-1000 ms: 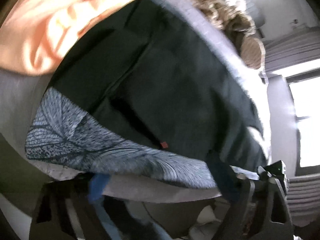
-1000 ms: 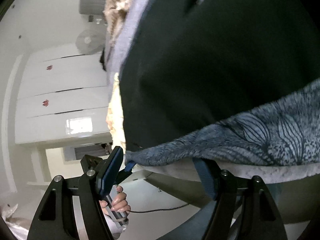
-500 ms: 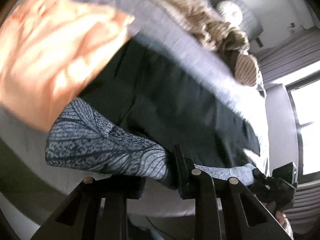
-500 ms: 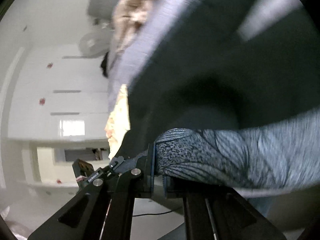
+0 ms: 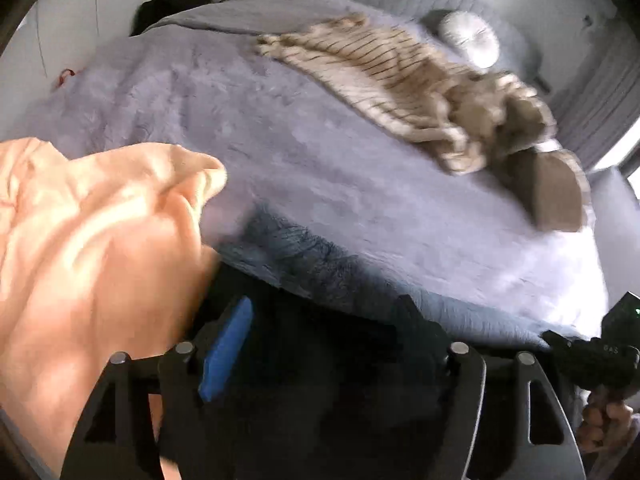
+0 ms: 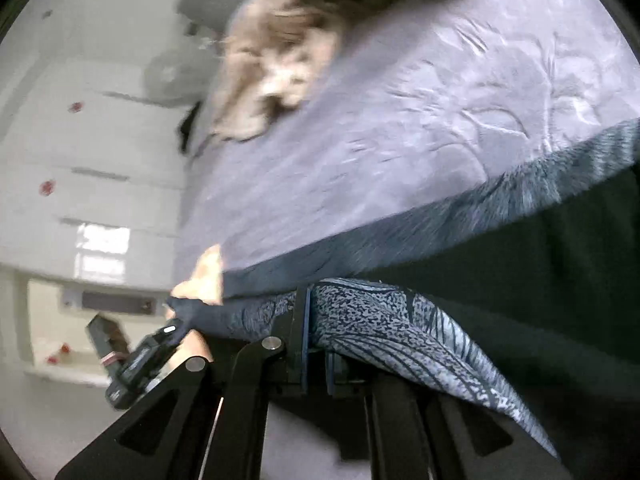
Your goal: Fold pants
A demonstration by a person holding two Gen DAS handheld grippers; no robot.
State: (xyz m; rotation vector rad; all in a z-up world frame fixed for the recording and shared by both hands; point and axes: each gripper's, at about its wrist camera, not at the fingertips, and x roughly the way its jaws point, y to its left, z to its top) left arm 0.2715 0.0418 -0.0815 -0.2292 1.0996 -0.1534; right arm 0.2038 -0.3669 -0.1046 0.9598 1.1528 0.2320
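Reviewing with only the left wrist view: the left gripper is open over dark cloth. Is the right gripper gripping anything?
Observer: Yes. The right gripper is shut on the grey-blue leaf-patterned band of the black pants.
Operator: Where does the rest of the pants lie?
Observer: The black cloth spreads right of the pinch, over the lavender plush bedspread.
Operator: What's beyond the bed there?
Observer: A white wardrobe with small red marks.
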